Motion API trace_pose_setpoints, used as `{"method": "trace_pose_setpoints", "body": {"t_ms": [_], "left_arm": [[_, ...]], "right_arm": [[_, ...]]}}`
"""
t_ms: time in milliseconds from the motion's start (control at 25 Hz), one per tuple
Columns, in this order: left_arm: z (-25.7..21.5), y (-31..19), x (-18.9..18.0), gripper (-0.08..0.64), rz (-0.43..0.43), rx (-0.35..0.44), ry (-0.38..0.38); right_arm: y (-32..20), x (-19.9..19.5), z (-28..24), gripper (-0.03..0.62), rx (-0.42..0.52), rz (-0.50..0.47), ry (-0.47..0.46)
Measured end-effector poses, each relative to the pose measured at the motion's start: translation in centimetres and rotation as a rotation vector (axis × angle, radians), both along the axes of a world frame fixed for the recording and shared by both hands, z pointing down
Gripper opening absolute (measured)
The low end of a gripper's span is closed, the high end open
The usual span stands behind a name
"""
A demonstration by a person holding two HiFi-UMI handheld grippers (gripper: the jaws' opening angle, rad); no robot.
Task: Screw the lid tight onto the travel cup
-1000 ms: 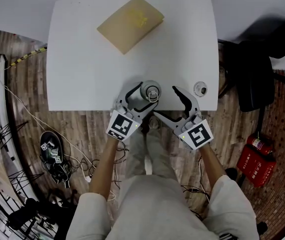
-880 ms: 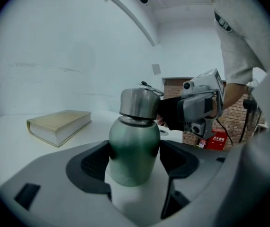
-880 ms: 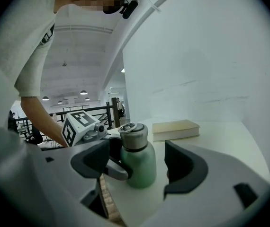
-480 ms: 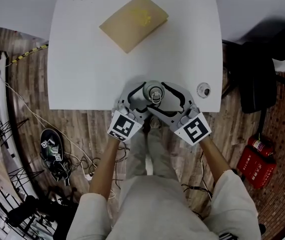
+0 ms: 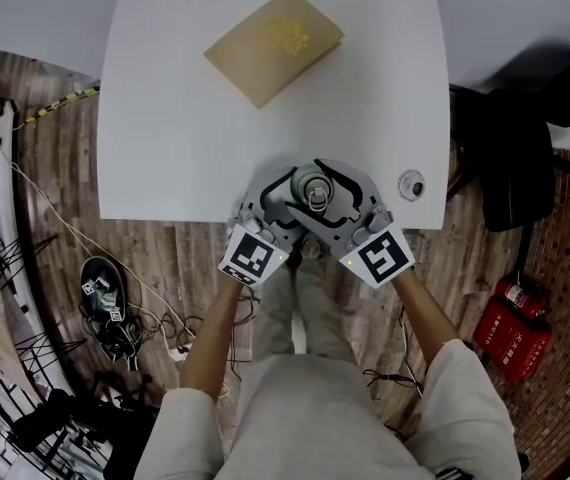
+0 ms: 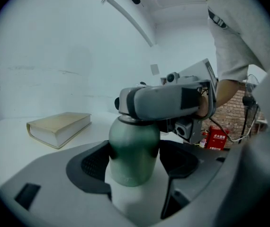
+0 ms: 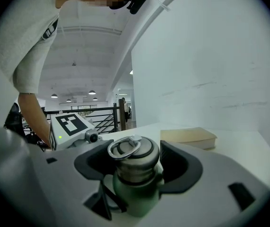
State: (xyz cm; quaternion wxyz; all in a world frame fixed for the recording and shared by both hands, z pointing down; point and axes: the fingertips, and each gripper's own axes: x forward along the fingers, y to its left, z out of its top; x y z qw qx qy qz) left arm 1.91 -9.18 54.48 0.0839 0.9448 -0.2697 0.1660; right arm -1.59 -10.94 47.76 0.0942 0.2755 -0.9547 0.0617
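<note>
- While the left gripper (image 6: 135, 162) clamps the green body of the travel cup (image 6: 133, 138), which stands upright at the near edge of the white table (image 5: 185, 118), we bring the right gripper (image 7: 136, 165) round the steel lid (image 7: 131, 151). Its jaws have just been closing and stand wide, with the pads just beside the lid and not visibly pressing yet.
- We judge the turn goes best if both pads seat squarely on the lid's side, below the ring on top, before any twist about the cup's upright line.
- We reckon the left clamp must hold firm or the body spins with the lid. This near the edge, a slip could tip the cup off.
- Around us, a tan book (image 5: 273, 46) lies well apart across the table and a small round object (image 5: 411, 184) sits near its right edge. Beyond are a wooden floor (image 5: 145, 258), cables (image 5: 105, 313), a dark chair (image 5: 510, 158) and a red fire extinguisher (image 5: 510, 320).
</note>
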Motion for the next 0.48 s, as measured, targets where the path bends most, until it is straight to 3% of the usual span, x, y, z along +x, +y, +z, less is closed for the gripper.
{"method": "trace_pose_setpoints", "body": {"t_ms": [200,480], "left_arm": [[0.06,-0.06,-0.04,0.333,0.000,0.004,0.005],[-0.11,-0.01,-0.03,0.333,0.002,0.006,0.004]], "right_arm": [[-0.12,-0.25,-0.10,0.269,0.016,-0.012,0.019],[0.18,-0.24,0.35,0.258,0.019,-0.032,0.126]]}}
